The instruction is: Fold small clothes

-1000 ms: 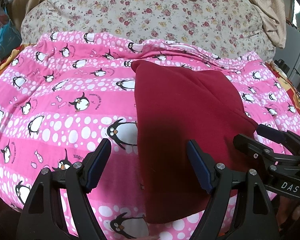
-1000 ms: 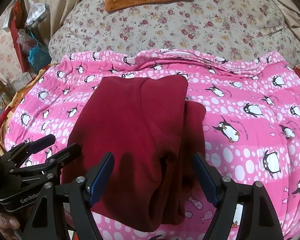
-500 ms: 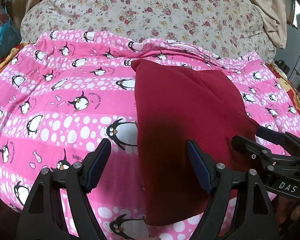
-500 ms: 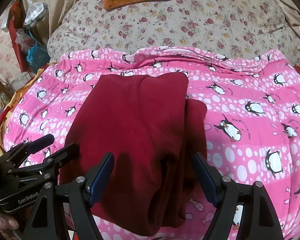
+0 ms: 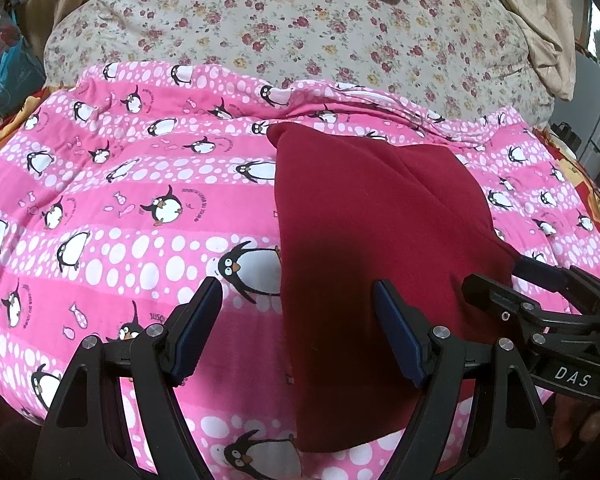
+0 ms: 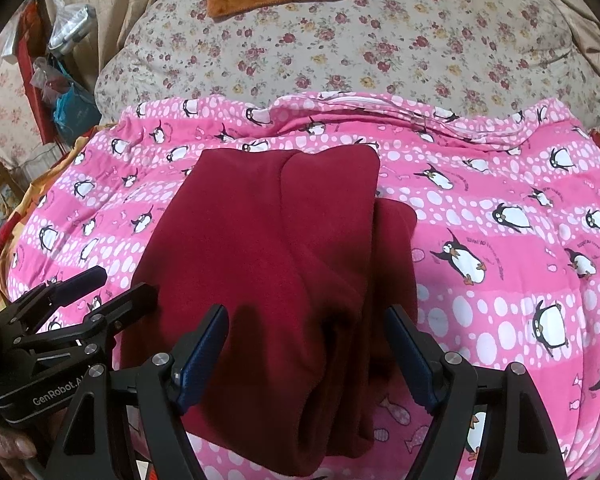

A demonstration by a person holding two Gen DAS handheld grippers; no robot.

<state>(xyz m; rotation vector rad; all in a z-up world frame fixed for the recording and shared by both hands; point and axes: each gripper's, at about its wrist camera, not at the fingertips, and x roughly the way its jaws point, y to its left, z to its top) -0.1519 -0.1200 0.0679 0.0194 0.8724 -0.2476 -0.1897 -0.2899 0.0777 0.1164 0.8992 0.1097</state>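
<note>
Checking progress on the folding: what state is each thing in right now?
Red garment: partly folded, lying flat on the blanket, held by neither gripper.
Pink blanket: spread out, wrinkled along its far edge.
Left gripper: open, nothing held, over the garment's left edge.
Right gripper: open, nothing held, above the garment.

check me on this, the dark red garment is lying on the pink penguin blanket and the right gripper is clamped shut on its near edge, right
Not quite. The dark red garment does lie on the pink penguin blanket, but the right gripper is not clamped on it: in the right wrist view its jaws stand wide open above the near part of the cloth, pads clear of it.
</note>
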